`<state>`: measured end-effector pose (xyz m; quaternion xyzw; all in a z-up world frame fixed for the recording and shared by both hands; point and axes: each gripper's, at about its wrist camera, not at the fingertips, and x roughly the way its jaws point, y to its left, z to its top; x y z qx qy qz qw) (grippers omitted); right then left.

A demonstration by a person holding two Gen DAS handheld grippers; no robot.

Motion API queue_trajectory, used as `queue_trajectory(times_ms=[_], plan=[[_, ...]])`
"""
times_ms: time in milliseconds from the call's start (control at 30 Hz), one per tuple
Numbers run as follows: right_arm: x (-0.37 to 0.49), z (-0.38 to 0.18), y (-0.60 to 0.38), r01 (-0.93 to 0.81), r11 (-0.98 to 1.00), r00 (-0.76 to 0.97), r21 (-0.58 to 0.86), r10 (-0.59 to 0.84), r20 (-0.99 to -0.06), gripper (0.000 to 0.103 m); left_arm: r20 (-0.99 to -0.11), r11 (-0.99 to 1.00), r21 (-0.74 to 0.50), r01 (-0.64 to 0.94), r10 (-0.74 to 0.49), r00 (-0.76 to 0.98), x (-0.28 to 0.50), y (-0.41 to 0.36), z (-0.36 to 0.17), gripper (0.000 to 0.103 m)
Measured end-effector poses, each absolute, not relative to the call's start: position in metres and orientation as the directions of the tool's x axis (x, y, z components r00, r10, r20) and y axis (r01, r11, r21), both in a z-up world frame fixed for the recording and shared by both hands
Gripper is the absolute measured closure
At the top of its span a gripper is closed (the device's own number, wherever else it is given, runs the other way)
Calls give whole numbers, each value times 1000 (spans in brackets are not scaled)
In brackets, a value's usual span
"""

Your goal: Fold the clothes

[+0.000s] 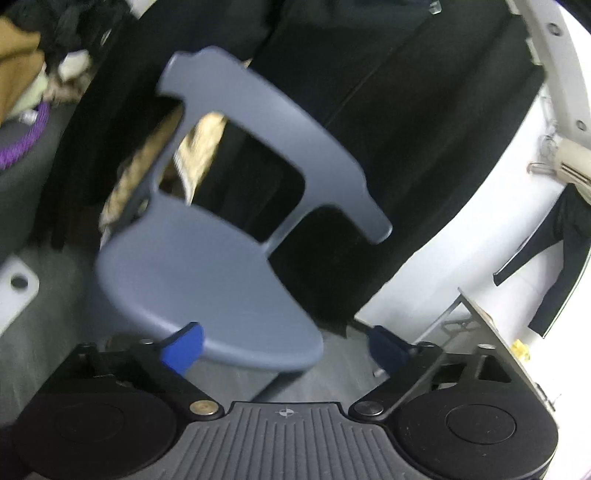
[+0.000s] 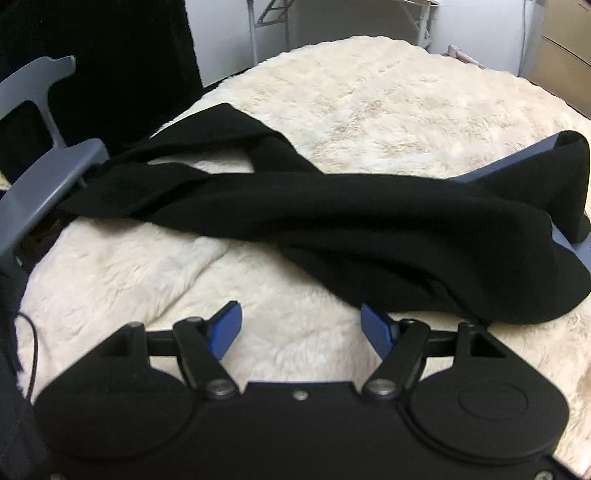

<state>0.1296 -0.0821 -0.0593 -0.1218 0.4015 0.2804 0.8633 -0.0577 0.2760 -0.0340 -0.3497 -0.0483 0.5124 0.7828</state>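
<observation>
Right gripper (image 2: 301, 328) low at 6 o'clock in the right wrist view, blue fingers (image 2: 227, 325) spread wide apart, nothing between them, poised over a cream fluffy blanket (image 2: 369, 110) that fills most of that view. Black garment (image 2: 314, 221) lying across the blanket from about 9 o'clock to 3 o'clock, bunched and twisted rather than flat, thickest toward 4 o'clock, just beyond the right-hand fingertip; contact with that finger impossible to tell. Far end of the garment at 3 o'clock draped over a blue-grey edge (image 2: 517, 162), identity unclear. Grey-blue plastic chair (image 2: 48, 177) at 9 o'clock in the same view, the garment's thin end reaching it. Dark cloth (image 2: 110, 55) hanging at 11 o'clock; metal frame legs (image 2: 266, 14) against a white wall at 12 o'clock. Left gripper (image 1: 284, 343) at 6 o'clock in the left wrist view, fingers likewise wide apart and empty, pointed at the same kind of chair (image 1: 207, 280), blurred, its seat just past the left-hand finger (image 1: 183, 347) and its backrest rising toward 12 o'clock. Dark hanging clothes (image 1: 388, 110) behind the chair from 11 to 2 o'clock. Heap of mixed clothes (image 1: 22, 74), tan and pale, at 10 o'clock, with a purple cord (image 1: 26, 140) below it. White wall (image 1: 480, 240) at 3 o'clock, a dark garment on the wall (image 1: 565, 251) hanging near 4 o'clock.
</observation>
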Motion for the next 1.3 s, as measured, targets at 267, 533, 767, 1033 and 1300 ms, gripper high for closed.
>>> queue_trajectory(times_ms=[267, 533, 767, 1033, 1300], plan=[[140, -64, -104, -530, 848, 540, 22, 358, -762, 33, -201, 255, -520, -815, 891, 407, -54, 263, -27, 0], [141, -76, -120, -488, 872, 544, 29, 330, -771, 33, -198, 300, -579, -758, 850, 488, -63, 269, -26, 0], [144, -74, -148, -435, 900, 606, 13, 303, -735, 33, -170, 516, -618, -593, 649, 742, -53, 267, -22, 0], [192, -54, -252, -93, 978, 740, 186, 193, -644, 33, -236, 733, -561, -385, 304, 923, -10, 244, -24, 0], [277, -69, -302, 125, 885, 686, 448, 249, -683, 33, -284, 688, -616, -384, 260, 923, -11, 255, -30, 0]])
